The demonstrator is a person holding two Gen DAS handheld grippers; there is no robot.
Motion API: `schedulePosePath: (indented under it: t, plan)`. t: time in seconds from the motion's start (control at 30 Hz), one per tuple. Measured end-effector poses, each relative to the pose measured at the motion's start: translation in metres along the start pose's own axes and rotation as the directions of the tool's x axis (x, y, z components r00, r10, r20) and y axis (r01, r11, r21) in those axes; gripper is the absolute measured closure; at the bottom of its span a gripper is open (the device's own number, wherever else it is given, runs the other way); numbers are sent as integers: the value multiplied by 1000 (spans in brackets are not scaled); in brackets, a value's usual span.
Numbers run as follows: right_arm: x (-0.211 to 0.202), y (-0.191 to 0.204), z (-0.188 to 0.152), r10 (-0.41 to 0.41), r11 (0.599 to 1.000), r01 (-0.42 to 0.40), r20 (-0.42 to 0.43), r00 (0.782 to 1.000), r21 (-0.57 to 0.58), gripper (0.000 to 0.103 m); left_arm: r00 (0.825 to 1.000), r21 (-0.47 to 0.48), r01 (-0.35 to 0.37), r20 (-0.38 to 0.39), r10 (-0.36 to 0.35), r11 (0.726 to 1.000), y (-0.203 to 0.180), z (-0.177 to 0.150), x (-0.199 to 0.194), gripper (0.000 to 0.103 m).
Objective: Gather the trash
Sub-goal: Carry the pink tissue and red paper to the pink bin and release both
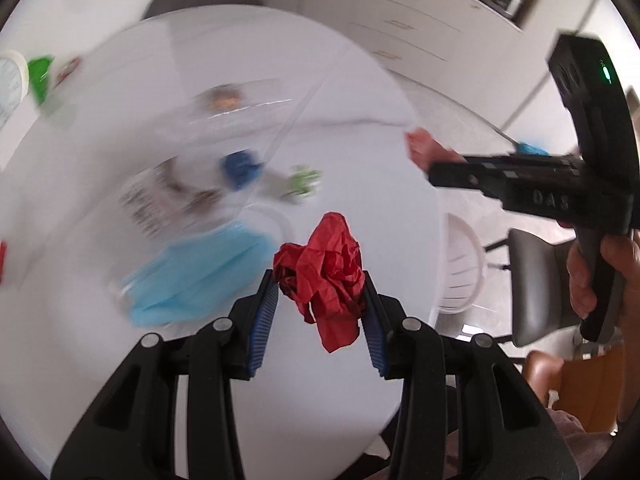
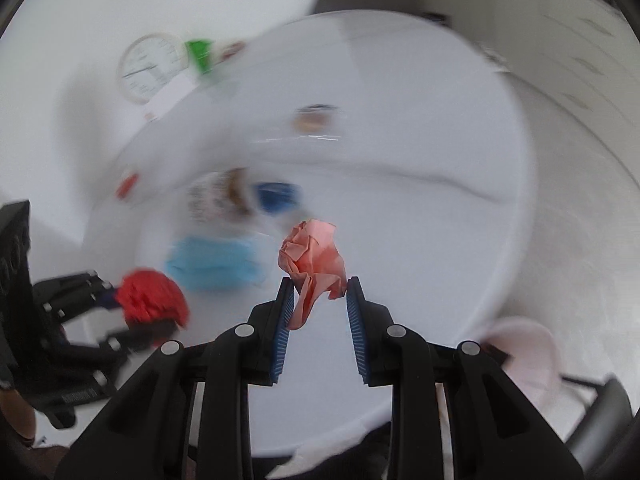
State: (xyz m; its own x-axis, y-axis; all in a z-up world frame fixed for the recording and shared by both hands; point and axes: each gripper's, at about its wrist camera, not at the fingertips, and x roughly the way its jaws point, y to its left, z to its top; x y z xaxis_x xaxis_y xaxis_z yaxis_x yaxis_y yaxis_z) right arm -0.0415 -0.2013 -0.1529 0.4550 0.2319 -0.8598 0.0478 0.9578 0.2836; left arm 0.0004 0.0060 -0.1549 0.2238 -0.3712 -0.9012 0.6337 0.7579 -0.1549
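My left gripper [image 1: 320, 292] is shut on a crumpled red paper ball [image 1: 324, 272], held above the round white table [image 1: 380, 220]. The right gripper [image 2: 319, 286] is shut on a crumpled pink paper ball [image 2: 314, 256]. In the left wrist view the right gripper [image 1: 434, 170] reaches in from the right with the pink paper [image 1: 424, 150] at its tip. Seen from the right wrist, the left gripper [image 2: 120, 312] sits at lower left with the red ball [image 2: 154, 292]. On the table lie a light blue face mask [image 1: 196, 276], a blue bottle cap [image 1: 240, 168] and clear plastic wrapping [image 1: 240, 120], all blurred.
A green-and-white scrap [image 1: 304, 182] lies mid-table. A white round container [image 2: 150, 66] and a green item [image 2: 198, 54] sit at the far left. White chairs [image 1: 460, 268] and a grey seat [image 1: 536, 280] stand right of the table, drawers [image 1: 404, 20] behind it.
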Motion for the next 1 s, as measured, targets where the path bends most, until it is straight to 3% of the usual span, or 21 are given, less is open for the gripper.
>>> schedulePosePath:
  t: [0.1, 0.33, 0.4, 0.43, 0.5, 0.77, 0.83, 0.93, 1.0]
  plan:
    - [-27, -42, -27, -113, 992, 112, 8, 994, 65, 75, 999, 51, 44, 2, -44, 998, -34, 12, 8, 63]
    - [-44, -138, -87, -242, 941, 246, -45, 969, 232, 73, 990, 146, 138, -26, -135, 980, -115, 34, 32, 63]
    - [-37, -164, -101, -244, 928, 256, -78, 967, 270, 66, 988, 178, 153, -37, -149, 972, -138, 39, 40, 63]
    - [-33, -175, -108, -248, 920, 265, -95, 964, 287, 52, 987, 185, 159, -44, -154, 970, -147, 40, 42, 63]
    - [-32, -188, -116, -281, 904, 300, -107, 954, 305, 41, 982, 201, 184, -75, -173, 962, -168, 44, 52, 63]
    - [-78, -224, -140, -333, 860, 330, -62, 941, 389, 19, 965, 261, 238, -171, -197, 936, -236, 49, 92, 63]
    - [-95, -232, -144, -347, 849, 333, -44, 937, 410, 19, 961, 262, 251, -186, -207, 932, -245, 51, 101, 62]
    - [-113, -241, -149, -355, 843, 330, -23, 935, 424, 19, 956, 261, 263, -201, -215, 929, -260, 54, 112, 54]
    - [-121, -247, -151, -360, 841, 331, -15, 933, 428, 19, 957, 259, 262, -197, -215, 930, -271, 54, 114, 37]
